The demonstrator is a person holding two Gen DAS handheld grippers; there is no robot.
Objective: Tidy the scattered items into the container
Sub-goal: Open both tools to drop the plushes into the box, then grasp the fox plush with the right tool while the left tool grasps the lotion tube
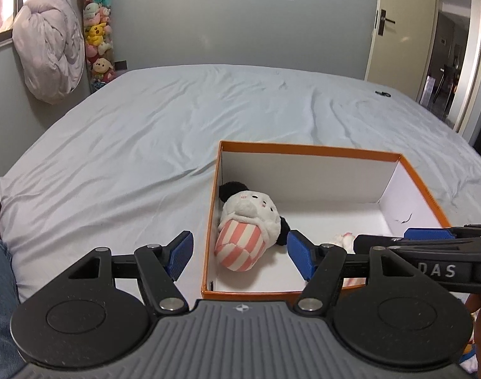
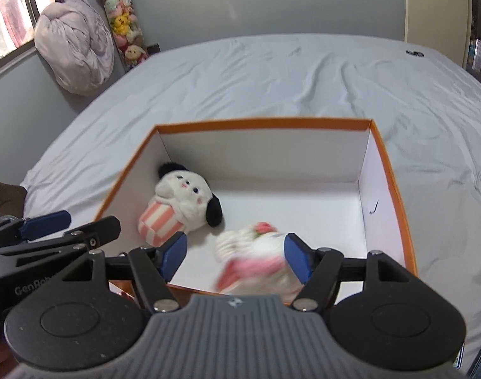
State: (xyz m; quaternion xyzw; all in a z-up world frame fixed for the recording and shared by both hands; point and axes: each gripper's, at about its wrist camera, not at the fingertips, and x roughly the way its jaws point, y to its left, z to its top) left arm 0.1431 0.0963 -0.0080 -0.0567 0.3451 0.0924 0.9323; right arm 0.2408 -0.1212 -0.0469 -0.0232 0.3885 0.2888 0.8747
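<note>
Nearest, left gripper spread wide, empty, over the near-left corner of the orange box. Right gripper wide too — blurred pink-and-white plush loose between its pads, inside the box. Farther left, panda plush against the wall. Beyond — rumpled bed sheet.

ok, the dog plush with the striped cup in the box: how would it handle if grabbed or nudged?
The dog plush looks stuffed and fuzzy, so probably soft and light; pads should sink in rather than slip. It lies tilted against the left wall of the orange box, so a nudge may roll it on the rounded striped cup.
</note>
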